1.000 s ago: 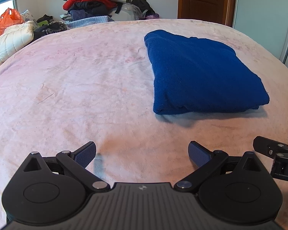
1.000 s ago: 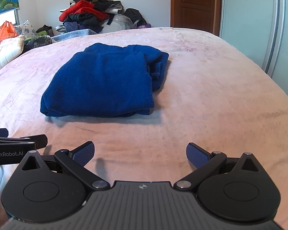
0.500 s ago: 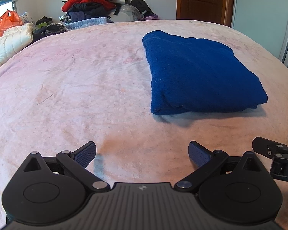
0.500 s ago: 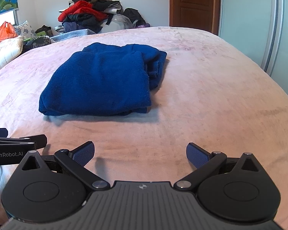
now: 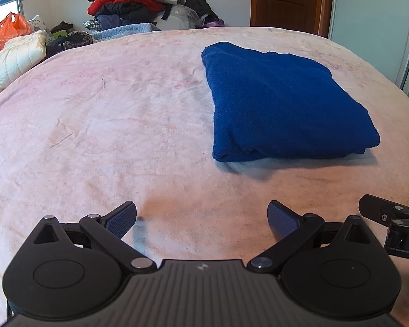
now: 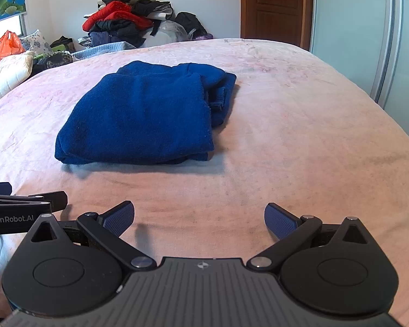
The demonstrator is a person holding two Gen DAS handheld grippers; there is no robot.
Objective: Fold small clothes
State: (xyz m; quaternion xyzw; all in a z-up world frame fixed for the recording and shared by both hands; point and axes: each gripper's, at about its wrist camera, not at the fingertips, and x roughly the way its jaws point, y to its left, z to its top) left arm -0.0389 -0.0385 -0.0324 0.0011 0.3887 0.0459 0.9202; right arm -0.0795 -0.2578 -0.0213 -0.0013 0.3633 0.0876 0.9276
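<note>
Blue folded garment [image 5: 283,106] on pink bedspread [image 5: 109,125]; both grippers spread, empty.

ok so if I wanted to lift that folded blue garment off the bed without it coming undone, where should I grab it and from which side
Probably the near folded edge of the blue garment, where the stacked layers end together facing both open grippers. Come in low from the near side: left gripper at the rounded near-left corner, right gripper at the near-right corner. Avoid the far right side, where loose layers stick out.

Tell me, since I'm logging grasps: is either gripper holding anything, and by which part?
Nothing is held. The left gripper and right gripper are both open, short of the folded dark blue knit garment.
</note>
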